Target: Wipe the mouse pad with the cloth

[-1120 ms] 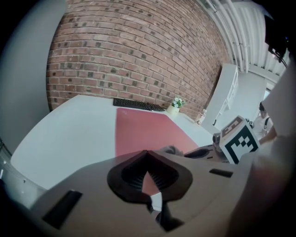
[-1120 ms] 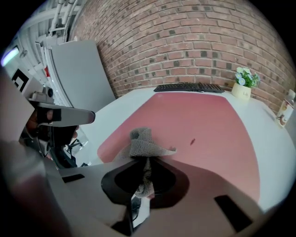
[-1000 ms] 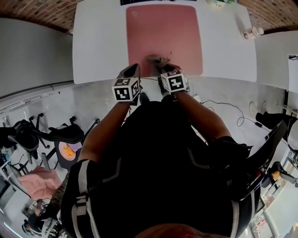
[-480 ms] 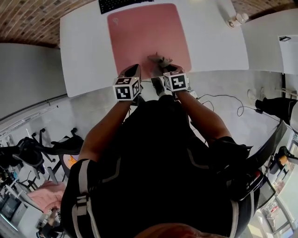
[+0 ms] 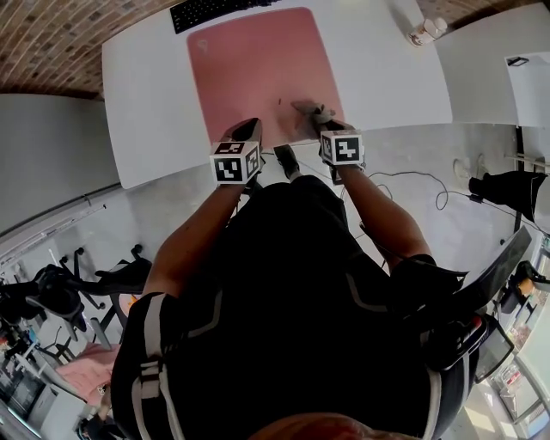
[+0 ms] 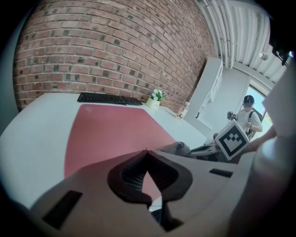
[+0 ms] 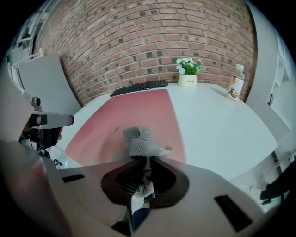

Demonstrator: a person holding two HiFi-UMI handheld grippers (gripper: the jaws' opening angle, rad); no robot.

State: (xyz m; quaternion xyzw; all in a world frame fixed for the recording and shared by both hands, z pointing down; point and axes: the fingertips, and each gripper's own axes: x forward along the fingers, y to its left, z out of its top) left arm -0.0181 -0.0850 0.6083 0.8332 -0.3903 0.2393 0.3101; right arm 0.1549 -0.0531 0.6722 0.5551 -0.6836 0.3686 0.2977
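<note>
Neighbouring mouse pad (image 5: 253, 69), cloth (image 5: 309, 110): keyboard (image 5: 215, 10), bottle (image 5: 427, 31)

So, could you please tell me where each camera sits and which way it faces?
Head view: on the person's head, facing down at the mouse pad; torso, arms, left gripper and right gripper show.
Left gripper view: on the left gripper, facing keyboard and brick wall; its shut jaws show.
Right gripper view: on the right gripper, facing that wall; its jaws pinch the cloth.
Both gripper views share mouse pad, keyboard, wall.
</note>
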